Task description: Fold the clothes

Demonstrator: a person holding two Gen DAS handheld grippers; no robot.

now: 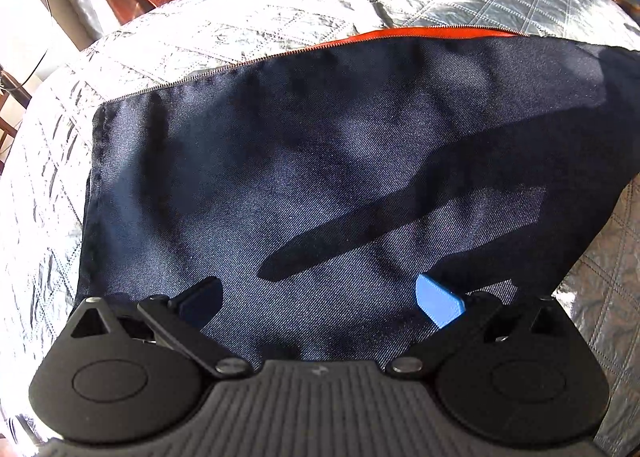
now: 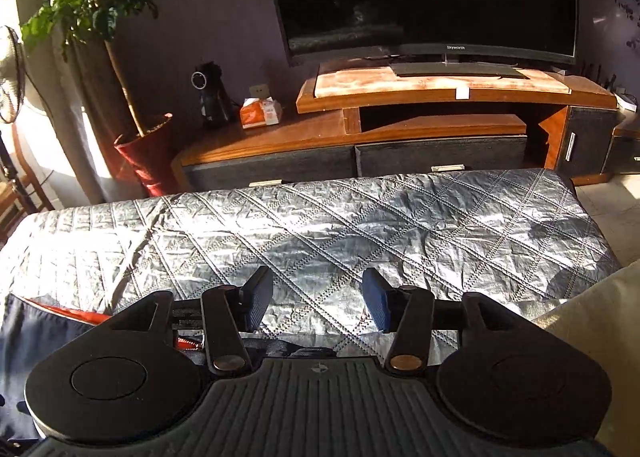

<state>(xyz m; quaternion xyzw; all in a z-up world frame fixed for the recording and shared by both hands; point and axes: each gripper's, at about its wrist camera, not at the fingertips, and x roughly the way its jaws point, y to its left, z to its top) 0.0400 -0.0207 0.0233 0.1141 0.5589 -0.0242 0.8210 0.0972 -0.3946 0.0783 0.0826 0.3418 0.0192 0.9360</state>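
A dark navy garment of twill-like cloth lies spread flat, its broad panel smooth save for a few soft ripples. A metal zipper runs along its far edge, and bright orange lining shows in a thin strip just beyond that edge. Its left side ends in a straight stitched hem. In the right wrist view only a corner of the garment shows at lower left, navy cloth with orange lining exposed.

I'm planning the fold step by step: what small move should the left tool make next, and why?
Probably lower the left tool and close on the near part of the navy jacket. Its jaws are open above flat cloth, holding nothing, and the right tool is open over the quilt.
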